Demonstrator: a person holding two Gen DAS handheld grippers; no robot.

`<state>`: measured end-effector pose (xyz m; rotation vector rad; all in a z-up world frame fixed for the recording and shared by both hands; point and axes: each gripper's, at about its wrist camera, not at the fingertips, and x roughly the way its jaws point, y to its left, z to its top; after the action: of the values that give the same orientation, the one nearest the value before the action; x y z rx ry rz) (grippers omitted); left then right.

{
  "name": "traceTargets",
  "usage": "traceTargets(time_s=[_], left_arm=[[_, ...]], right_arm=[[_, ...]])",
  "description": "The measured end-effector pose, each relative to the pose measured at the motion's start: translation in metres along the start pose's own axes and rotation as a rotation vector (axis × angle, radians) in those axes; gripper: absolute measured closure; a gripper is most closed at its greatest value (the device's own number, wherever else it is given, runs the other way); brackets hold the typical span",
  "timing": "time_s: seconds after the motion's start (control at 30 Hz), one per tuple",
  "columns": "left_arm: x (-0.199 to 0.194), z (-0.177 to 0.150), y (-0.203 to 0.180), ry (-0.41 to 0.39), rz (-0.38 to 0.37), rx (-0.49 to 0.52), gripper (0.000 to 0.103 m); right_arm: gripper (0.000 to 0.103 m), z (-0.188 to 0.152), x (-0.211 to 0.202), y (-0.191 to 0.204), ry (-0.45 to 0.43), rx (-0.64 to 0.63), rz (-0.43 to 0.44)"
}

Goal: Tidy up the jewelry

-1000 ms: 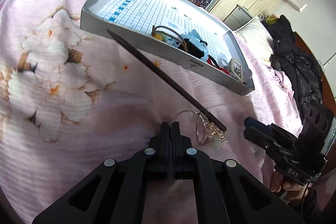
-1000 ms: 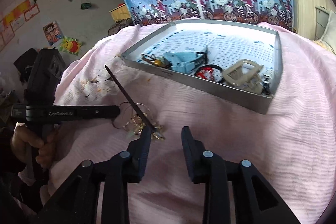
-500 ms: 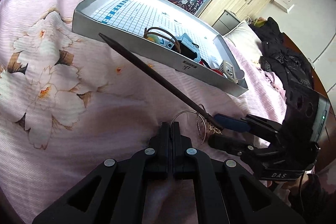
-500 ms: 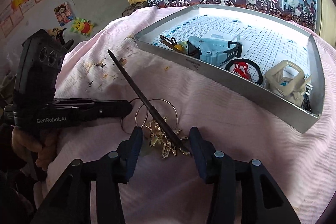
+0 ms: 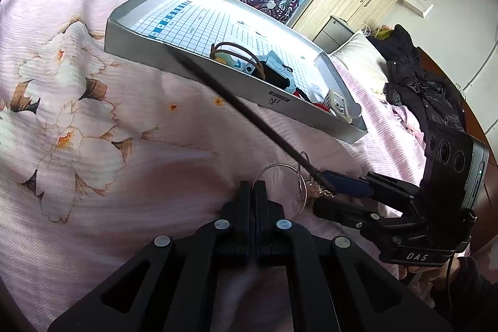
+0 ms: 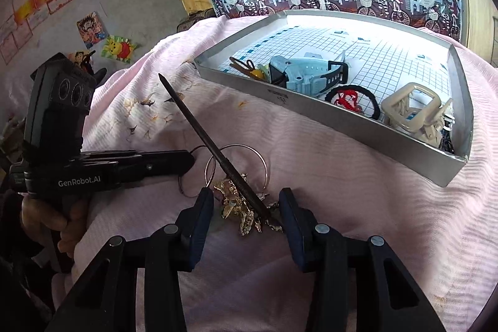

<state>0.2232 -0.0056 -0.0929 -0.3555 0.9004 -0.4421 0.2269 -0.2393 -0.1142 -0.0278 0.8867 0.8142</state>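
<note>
A long dark hair stick point(image 6: 202, 133) lies slanted on the pink bedspread, its gold ornament end point(image 6: 236, 204) tangled with silver hoops point(image 6: 264, 167). My right gripper point(image 6: 246, 204) is open, and its fingers straddle the gold ornament. In the left wrist view the same right gripper point(image 5: 323, 195) reaches in from the right at the hair stick's point(image 5: 249, 111) lower end. My left gripper point(image 5: 253, 185) is shut, with a silver hoop's point(image 5: 277, 165) wire coming out from between its tips. From the right wrist camera, the left gripper point(image 6: 191, 157) lies low at the left, touching the hoops.
A silver tray point(image 6: 311, 108) lined with grid paper sits beyond and holds a light blue watch point(image 6: 305, 77), a red and black hair tie point(image 6: 348, 97) and a cream claw clip point(image 6: 411, 108). Black clothes point(image 5: 420, 83) are piled on the right. A blue curtain hangs behind.
My right gripper has moved forward, so its open fingers now straddle the gold ornament. The left gripper has stayed shut with the hoop at its tips.
</note>
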Motion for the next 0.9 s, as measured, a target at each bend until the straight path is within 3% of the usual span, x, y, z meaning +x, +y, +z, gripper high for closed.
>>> traceTargets(time_s=[0.43,0.9], left_arm=[[-0.009,0.003,-0.014,-0.094,0.022,0.012,0.103],[-0.016,0.036,-0.059,-0.205,0.063,0.069,0.103]], right_arm=[[0.062,0.003,-0.022,-0.008,-0.108,0.063,-0.025],[0.062,0.02,-0.058,-0.025,-0.279,0.199,-0.189]])
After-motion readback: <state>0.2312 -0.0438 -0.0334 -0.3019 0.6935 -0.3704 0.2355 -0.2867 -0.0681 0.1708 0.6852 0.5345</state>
